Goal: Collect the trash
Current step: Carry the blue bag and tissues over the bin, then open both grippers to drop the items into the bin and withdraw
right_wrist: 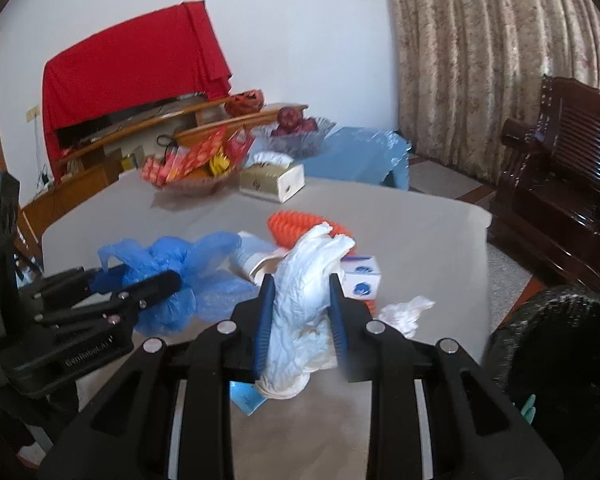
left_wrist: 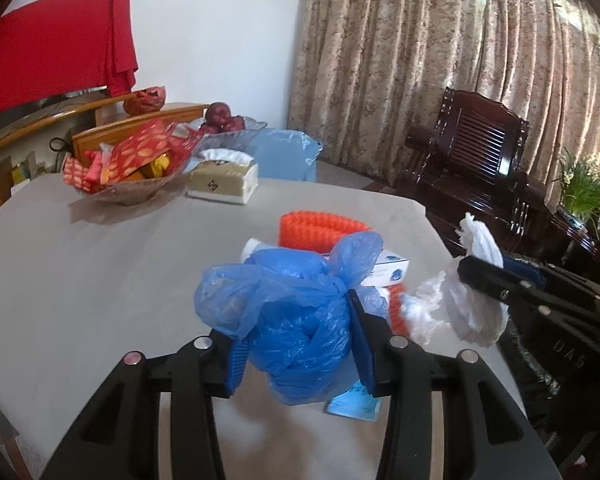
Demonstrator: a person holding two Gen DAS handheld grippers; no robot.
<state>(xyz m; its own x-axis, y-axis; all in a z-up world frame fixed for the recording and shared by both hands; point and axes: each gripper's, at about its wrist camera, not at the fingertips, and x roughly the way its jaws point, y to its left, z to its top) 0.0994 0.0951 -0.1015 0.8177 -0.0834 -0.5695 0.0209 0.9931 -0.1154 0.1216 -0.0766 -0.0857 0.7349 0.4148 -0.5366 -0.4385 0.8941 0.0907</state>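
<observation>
My left gripper [left_wrist: 296,332] is shut on a crumpled blue plastic bag [left_wrist: 284,312] and holds it above the table [left_wrist: 100,260]. My right gripper [right_wrist: 302,312] is shut on a crumpled white plastic bag [right_wrist: 300,300], also above the table. Each gripper shows in the other's view: the right one [left_wrist: 484,276] with the white bag [left_wrist: 468,304], the left one [right_wrist: 152,284] with the blue bag [right_wrist: 172,264]. On the table behind lie an orange foam net [left_wrist: 320,230], a small white-and-blue box [left_wrist: 388,270], a white tissue wad [right_wrist: 406,310] and a blue packet [left_wrist: 354,404].
A bowl of red snack packets [left_wrist: 128,164], a tissue box [left_wrist: 224,178] and a glass fruit bowl [left_wrist: 228,132] stand at the table's far side. A dark wooden chair [left_wrist: 472,152] is beyond the right edge. A dark bin [right_wrist: 556,340] is at the lower right.
</observation>
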